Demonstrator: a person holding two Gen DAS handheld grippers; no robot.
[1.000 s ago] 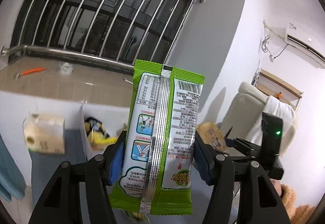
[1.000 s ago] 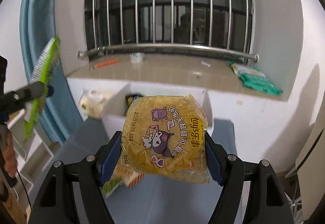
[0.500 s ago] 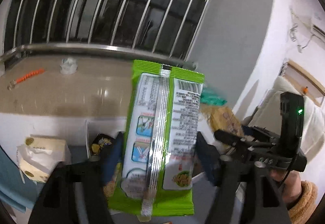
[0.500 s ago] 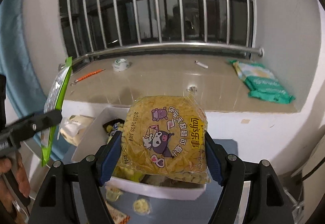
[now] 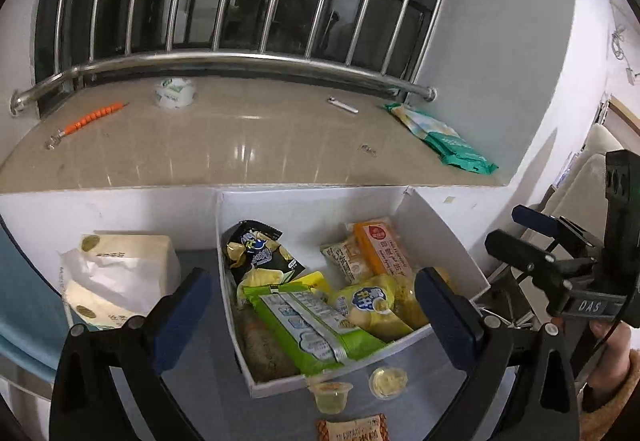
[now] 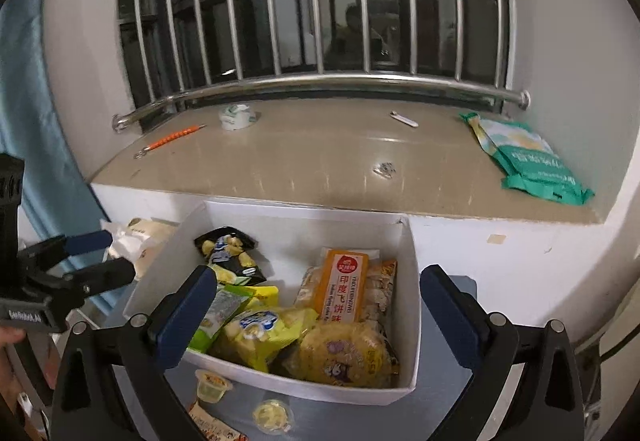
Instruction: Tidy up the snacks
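Note:
A white box (image 5: 448,237) (image 6: 412,281) on a grey table holds several snack packs. The green packet (image 5: 316,329) lies in its near left part. The yellow chips bag (image 6: 344,353) lies in its near right corner. My left gripper (image 5: 312,317) is open and empty above the box front. My right gripper (image 6: 316,317) is open and empty above the box. Each gripper shows in the other's view: the right one (image 5: 532,241), the left one (image 6: 96,257).
Two jelly cups (image 5: 332,395) (image 5: 387,381) and an orange-brown packet (image 5: 352,427) lie on the table before the box. A paper tissue pack (image 5: 120,277) stands left of it. The windowsill (image 5: 240,145) behind carries a teal packet (image 5: 444,139), tape roll and orange tool.
Both grippers moved over the box and opened. The green packet left my left gripper and the yellow chips bag left my right gripper; both now lie in the box.

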